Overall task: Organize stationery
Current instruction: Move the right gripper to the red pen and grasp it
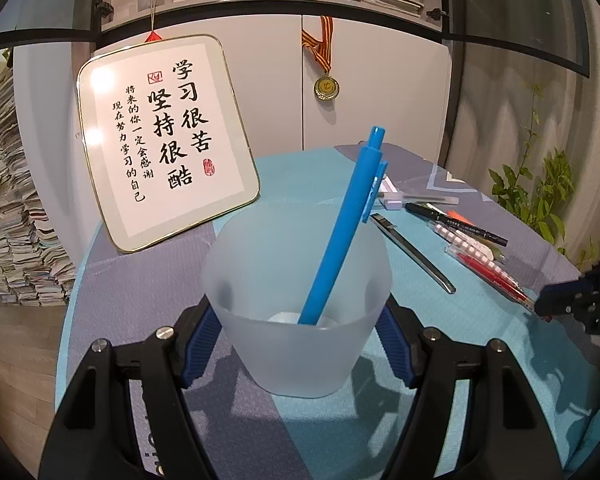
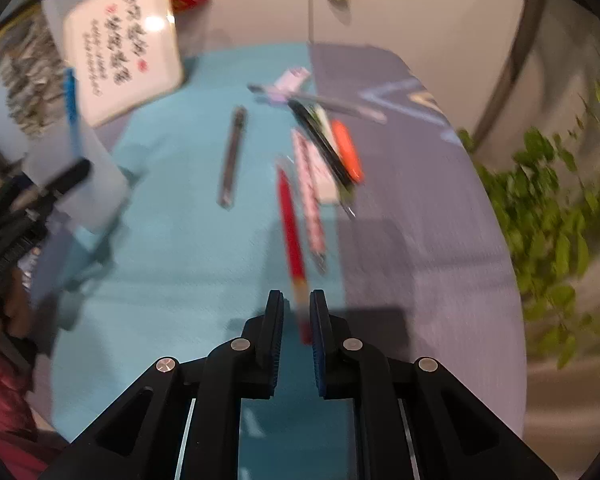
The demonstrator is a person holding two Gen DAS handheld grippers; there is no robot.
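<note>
My left gripper (image 1: pixel 298 308) is shut on a frosted plastic cup (image 1: pixel 300 360) that stands on the teal and purple tablecloth (image 1: pixel 140 280). A blue pen (image 1: pixel 348 216) leans upright inside the cup. A red pen (image 2: pixel 290 220) lies pointing away from my right gripper (image 2: pixel 296 300), whose jaws are shut on its near end. The right wrist view is blurred. In the left wrist view the right gripper (image 1: pixel 548 304) shows at the right edge, at the tip of the red pen (image 1: pixel 496 276).
More stationery lies beyond the red pen: a pink patterned pen (image 2: pixel 310 200), a black pen (image 2: pixel 324 148), an orange item (image 2: pixel 348 148) and a silver knife-like tool (image 2: pixel 232 156). A framed calligraphy plaque (image 1: pixel 168 140) leans behind the cup. A leafy plant (image 2: pixel 552 208) stands off the table's right edge.
</note>
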